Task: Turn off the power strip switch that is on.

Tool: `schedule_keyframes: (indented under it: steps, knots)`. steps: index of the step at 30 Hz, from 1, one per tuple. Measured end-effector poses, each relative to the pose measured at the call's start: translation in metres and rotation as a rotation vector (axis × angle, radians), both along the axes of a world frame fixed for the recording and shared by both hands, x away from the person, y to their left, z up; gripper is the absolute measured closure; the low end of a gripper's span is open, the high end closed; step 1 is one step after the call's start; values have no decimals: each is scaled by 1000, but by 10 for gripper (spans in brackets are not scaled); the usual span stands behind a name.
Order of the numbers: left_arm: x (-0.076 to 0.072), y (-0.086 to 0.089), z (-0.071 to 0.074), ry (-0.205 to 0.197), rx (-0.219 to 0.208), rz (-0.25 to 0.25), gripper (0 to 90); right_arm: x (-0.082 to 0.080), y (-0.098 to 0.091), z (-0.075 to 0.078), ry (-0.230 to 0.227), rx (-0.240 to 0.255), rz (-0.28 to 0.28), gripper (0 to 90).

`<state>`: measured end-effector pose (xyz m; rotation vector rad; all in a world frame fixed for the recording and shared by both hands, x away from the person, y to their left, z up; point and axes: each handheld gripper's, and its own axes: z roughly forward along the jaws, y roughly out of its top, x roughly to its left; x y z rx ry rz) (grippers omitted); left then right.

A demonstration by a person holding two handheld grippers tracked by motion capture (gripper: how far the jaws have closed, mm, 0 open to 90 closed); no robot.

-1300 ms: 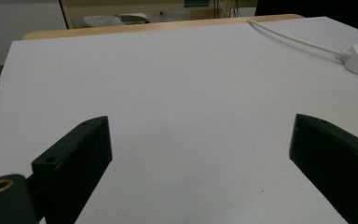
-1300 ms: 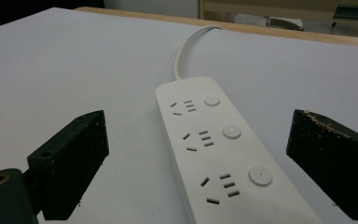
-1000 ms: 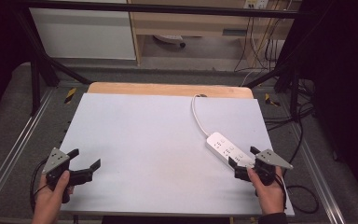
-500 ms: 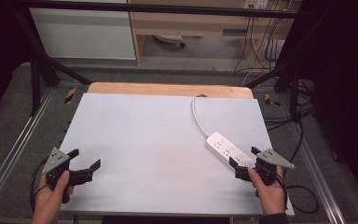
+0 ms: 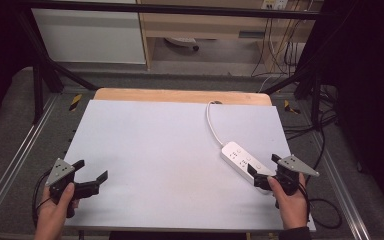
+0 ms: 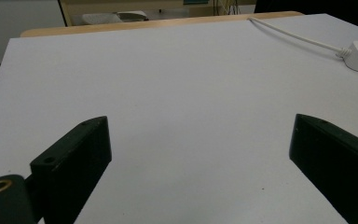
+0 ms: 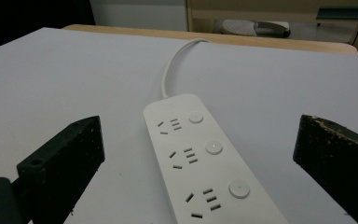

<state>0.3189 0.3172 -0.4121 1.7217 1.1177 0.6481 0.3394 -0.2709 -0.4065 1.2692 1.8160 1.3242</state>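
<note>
White table (image 5: 145, 150): power strip (image 7: 205, 161) between right gripper (image 7: 200, 163) jaws.

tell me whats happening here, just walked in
A person holds a two-jaw gripper in each hand at a table covered by a white sheet. The right gripper is open, its jaws either side of the near end of a white power strip, not closed on it. The strip's cord runs toward the table's far edge. The left gripper is open over bare sheet at the near left.
</note>
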Motion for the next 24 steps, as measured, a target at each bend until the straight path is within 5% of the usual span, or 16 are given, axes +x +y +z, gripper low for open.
schedule_keyframes:
  steps: [24]
  knots:
    - [1, 0, -2, 12, 3, 0, 55, 33, 15, 45, -87, 14, -25, 22]
